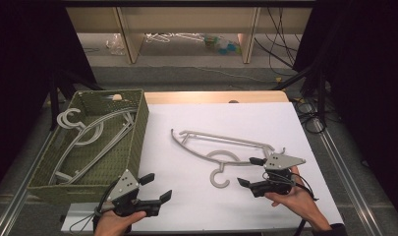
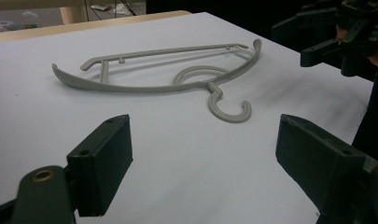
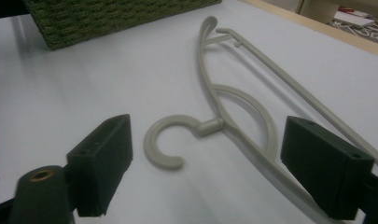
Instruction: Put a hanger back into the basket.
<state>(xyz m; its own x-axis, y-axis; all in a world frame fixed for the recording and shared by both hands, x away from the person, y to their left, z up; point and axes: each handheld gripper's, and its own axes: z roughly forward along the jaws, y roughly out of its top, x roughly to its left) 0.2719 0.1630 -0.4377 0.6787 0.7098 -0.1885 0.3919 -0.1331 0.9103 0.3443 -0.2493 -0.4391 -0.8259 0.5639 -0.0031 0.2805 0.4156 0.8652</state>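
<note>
Your right gripper [image 1: 249, 171] sits just beside the hanger [image 1: 221, 147] on the white sheet [image 1: 196, 128], jaws apart and empty, hook [image 3: 165, 142] lying between them in the right gripper view. Your left gripper [image 1: 156, 188], near the basket [image 1: 137, 142], is also spread wide and holds nothing. The hanger lies flat and thin: close too high and you likely skate over it; bite the hook alone and it may swivel, snagging the basket rim or the hangers [image 1: 83, 132] inside.
</note>
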